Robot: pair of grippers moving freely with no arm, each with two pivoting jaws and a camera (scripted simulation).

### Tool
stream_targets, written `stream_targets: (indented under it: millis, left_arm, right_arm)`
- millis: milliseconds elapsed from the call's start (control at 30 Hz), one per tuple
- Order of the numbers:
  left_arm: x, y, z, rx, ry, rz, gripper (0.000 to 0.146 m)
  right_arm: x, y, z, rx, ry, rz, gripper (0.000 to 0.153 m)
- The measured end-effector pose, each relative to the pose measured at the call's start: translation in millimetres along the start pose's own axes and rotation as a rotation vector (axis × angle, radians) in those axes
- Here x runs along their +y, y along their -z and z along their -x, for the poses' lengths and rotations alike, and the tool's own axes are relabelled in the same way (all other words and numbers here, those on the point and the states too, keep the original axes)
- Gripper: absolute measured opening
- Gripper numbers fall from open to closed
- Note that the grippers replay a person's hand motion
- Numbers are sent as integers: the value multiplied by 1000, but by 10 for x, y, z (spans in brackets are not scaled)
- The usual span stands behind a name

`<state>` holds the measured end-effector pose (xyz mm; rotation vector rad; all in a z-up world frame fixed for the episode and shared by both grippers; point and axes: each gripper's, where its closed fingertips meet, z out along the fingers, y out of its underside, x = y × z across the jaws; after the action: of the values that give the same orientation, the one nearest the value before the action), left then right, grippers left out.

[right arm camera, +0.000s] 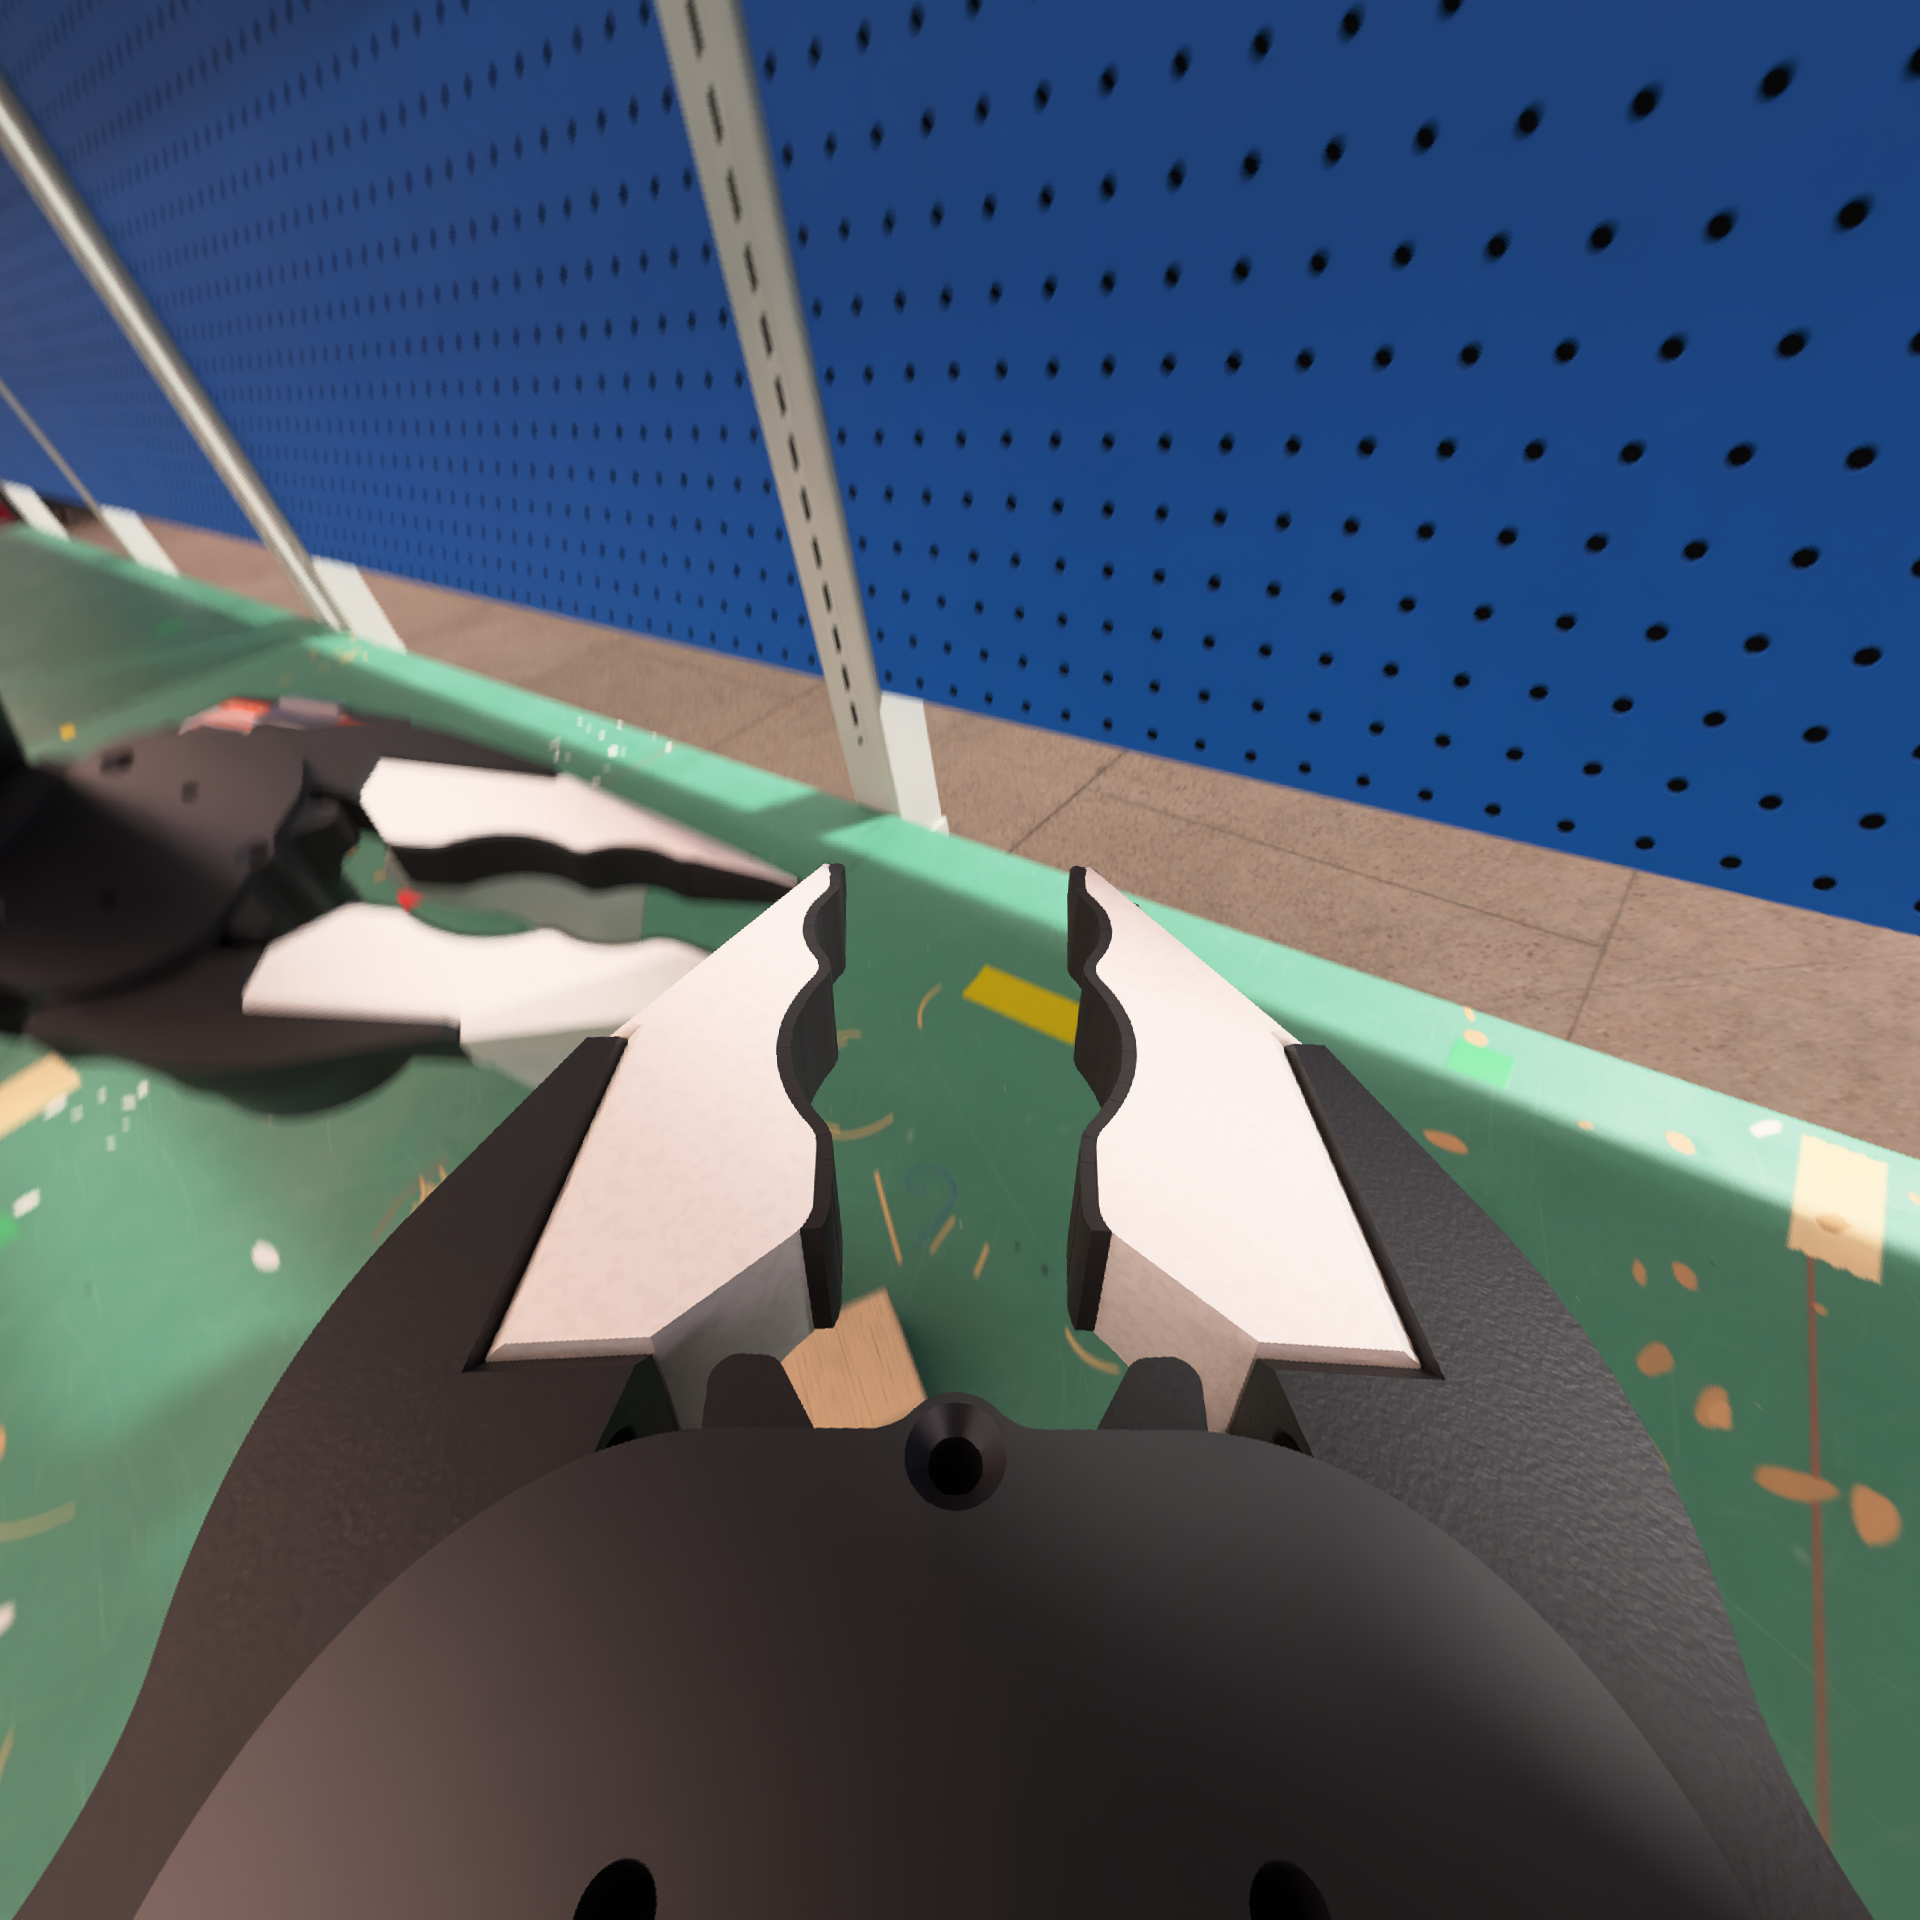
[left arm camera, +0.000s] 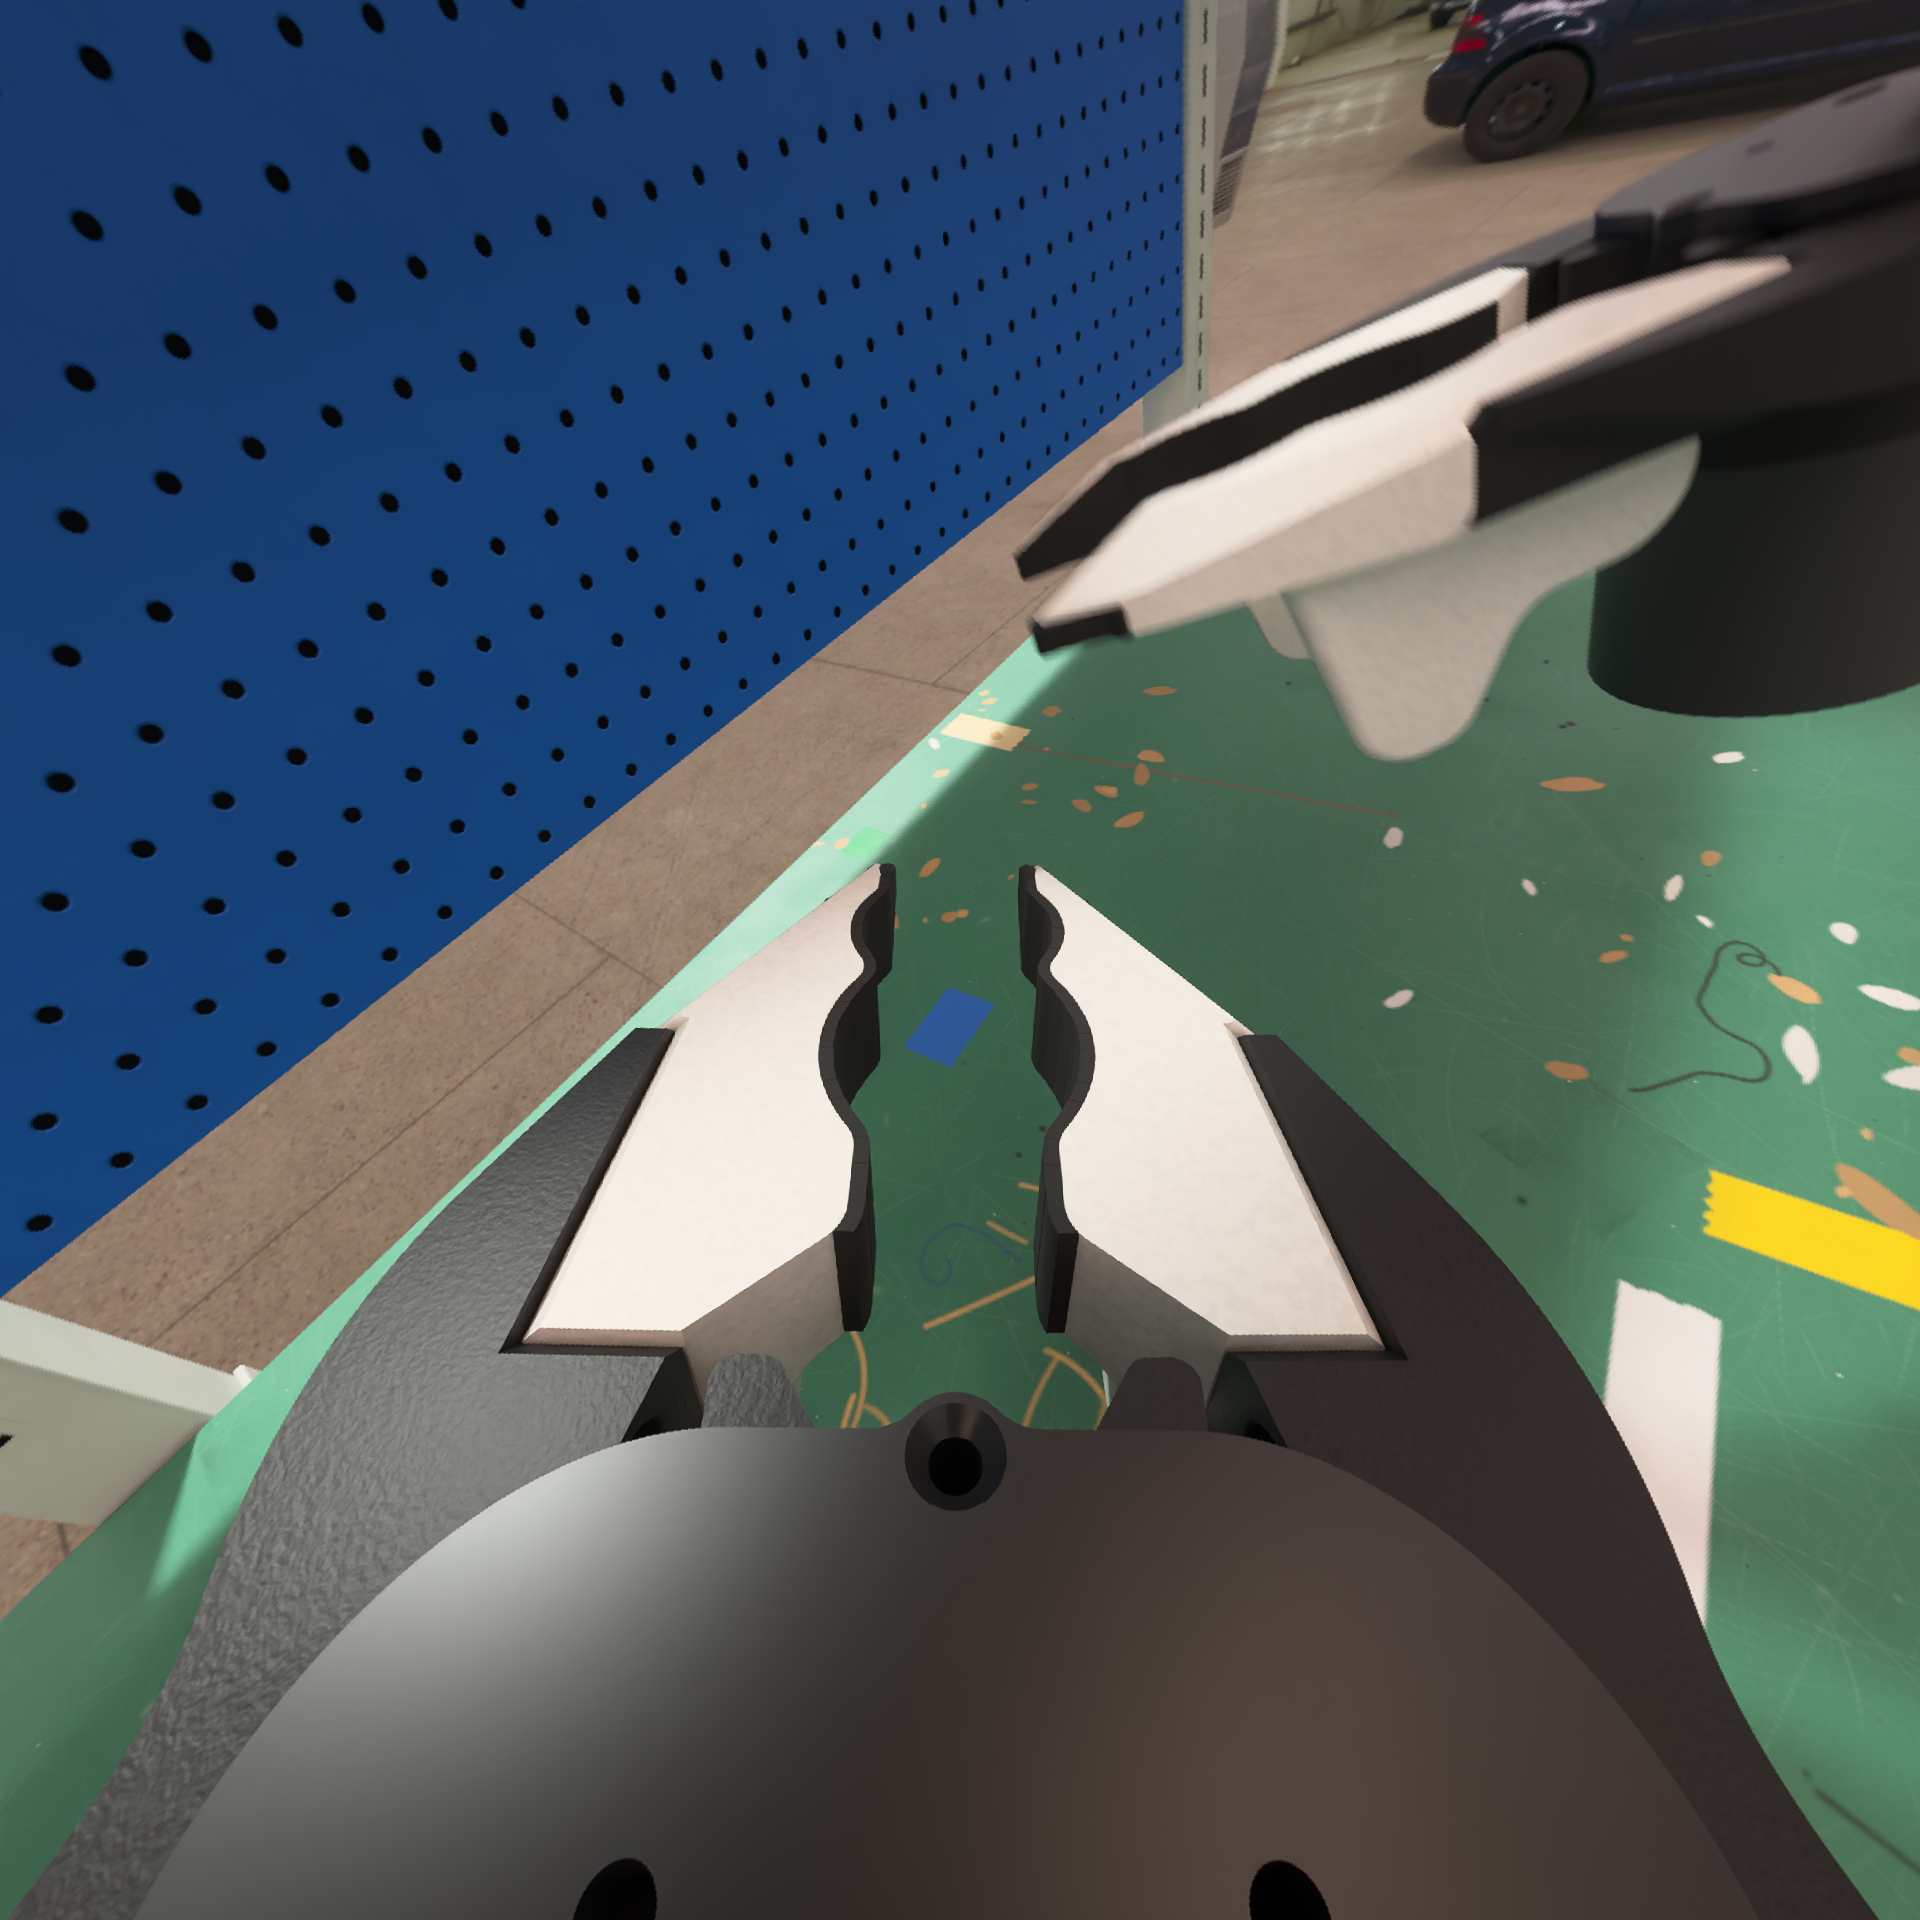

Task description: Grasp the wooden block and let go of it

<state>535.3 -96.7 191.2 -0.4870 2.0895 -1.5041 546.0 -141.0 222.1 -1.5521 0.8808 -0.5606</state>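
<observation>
The wooden block [right arm camera: 857, 1361] is a pale wood piece on the green mat [right arm camera: 956, 1164]. It shows only in the right wrist view, low between my right gripper's fingers near the palm, and the gripper body partly hides it. My right gripper [right arm camera: 956, 878] is open above it, and the pads do not touch it. The right gripper also shows in the left wrist view [left arm camera: 1034, 601], hovering at the upper right. My left gripper [left arm camera: 958, 878] is open with a narrower gap and holds nothing. It also shows at the left of the right wrist view [right arm camera: 743, 914], close beside the right gripper.
A blue pegboard [left arm camera: 468, 416] stands behind the mat's far edge, with a white slotted upright [right arm camera: 790, 416] in front of it. Tape scraps lie on the mat: a yellow strip [left arm camera: 1808, 1236], a blue patch [left arm camera: 948, 1025] and a white strip [left arm camera: 1657, 1423]. A dark car [left arm camera: 1621, 73] is parked far behind.
</observation>
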Motion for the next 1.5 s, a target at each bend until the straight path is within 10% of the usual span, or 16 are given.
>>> stream_targets:
  millis: [667,867,1000,1200,1500]
  left_arm:
    - [147,732,99,126,-57,25,32]
    - [888,967,-41,329,21,340,43]
    - [1549,976,-73,376,91,568,67]
    - [2074,912,-45,428,187,706,80]
    - [2149,896,60,468,154,821,38]
  right_arm:
    - [1559,95,-93,91,216,561,72]
    - [1821,-102,287,-220,376,665,70]
    - [2045,-203,288,-249,390,855,81]
    - [2170,-198,342,-259,379,870,57]
    - [2161,-181,351,-245,322,806,50]
